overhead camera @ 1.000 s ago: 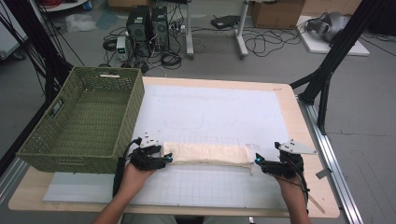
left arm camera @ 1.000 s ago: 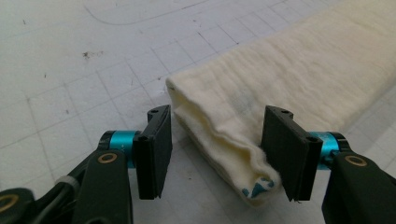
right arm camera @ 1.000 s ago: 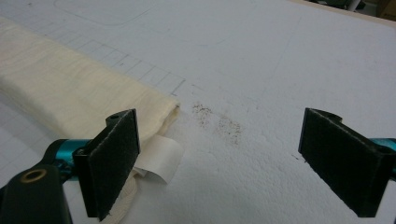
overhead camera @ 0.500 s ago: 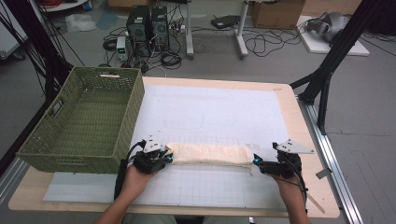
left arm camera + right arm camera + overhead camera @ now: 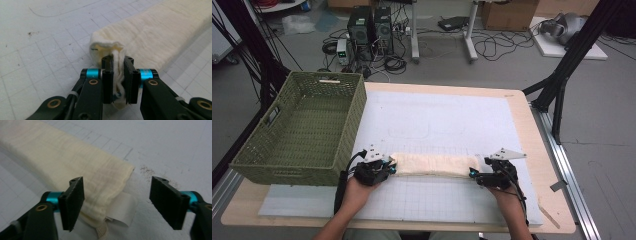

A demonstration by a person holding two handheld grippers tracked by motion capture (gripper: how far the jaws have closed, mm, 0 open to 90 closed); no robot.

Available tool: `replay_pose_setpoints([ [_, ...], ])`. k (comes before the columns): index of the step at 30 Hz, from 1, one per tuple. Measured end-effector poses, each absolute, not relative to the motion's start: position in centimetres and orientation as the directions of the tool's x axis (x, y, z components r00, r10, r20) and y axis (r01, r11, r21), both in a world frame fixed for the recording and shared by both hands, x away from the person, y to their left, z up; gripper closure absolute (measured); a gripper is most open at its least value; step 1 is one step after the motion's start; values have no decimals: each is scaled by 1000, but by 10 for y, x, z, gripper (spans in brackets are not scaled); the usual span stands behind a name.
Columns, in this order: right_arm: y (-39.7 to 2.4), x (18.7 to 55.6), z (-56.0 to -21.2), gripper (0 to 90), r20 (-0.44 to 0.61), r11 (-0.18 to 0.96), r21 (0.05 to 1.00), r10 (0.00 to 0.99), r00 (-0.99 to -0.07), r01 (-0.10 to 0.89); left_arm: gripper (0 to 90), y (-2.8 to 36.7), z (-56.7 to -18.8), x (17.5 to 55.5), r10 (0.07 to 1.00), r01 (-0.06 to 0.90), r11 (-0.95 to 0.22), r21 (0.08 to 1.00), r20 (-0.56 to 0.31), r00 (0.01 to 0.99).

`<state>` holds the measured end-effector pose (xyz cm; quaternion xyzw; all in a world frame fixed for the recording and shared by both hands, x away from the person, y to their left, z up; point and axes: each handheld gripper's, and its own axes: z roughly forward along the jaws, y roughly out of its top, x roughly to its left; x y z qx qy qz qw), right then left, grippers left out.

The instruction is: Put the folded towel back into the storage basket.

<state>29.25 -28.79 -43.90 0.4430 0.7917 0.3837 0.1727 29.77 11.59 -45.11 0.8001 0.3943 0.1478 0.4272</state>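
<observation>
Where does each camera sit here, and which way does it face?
High view: above the table's near edge, looking forward and down; forearms, left tool, right tool.
Left gripper view: on the left tool, jaws pinching the folded cloth.
Right gripper view: on the right tool, jaws apart, just closing.
All share the cloth.

Your right tongs (image 5: 117,203) have just been closing around the folded cream cloth's (image 5: 75,162) end, pads not yet pressing.
</observation>
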Motion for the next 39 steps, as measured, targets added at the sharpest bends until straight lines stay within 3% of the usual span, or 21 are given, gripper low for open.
replay_pose_setpoints([
  [1,-288,292,-439,297,66,313,761,834,-548,569,795,116,-451,298,758,506,-324,800,-100,644],
  [2,-285,294,-442,382,66,329,739,833,-550,588,797,116,-451,297,759,506,-324,799,-100,644],
  [5,-285,294,-444,443,90,322,723,833,-545,611,798,116,-451,297,759,507,-325,799,-100,644],
  [6,-283,294,-444,505,93,325,717,832,-547,616,799,116,-451,297,759,506,-325,799,-99,644],
  [10,-280,292,-444,542,98,323,712,834,-543,624,801,116,-451,296,759,506,-320,801,-103,643],
  [16,-274,290,-442,783,123,322,702,823,-554,635,806,117,-451,295,759,508,-315,801,-109,642],
  [22,-275,290,-442,805,155,291,702,829,-538,650,815,119,-448,293,754,503,-305,809,-117,646],
  [34,-273,294,-428,813,33,348,736,839,-544,581,820,120,-417,284,735,423,-246,872,-116,668],
  [39,-274,298,-421,813,29,332,748,849,-528,574,820,121,-401,281,730,387,-213,897,-117,673],
])
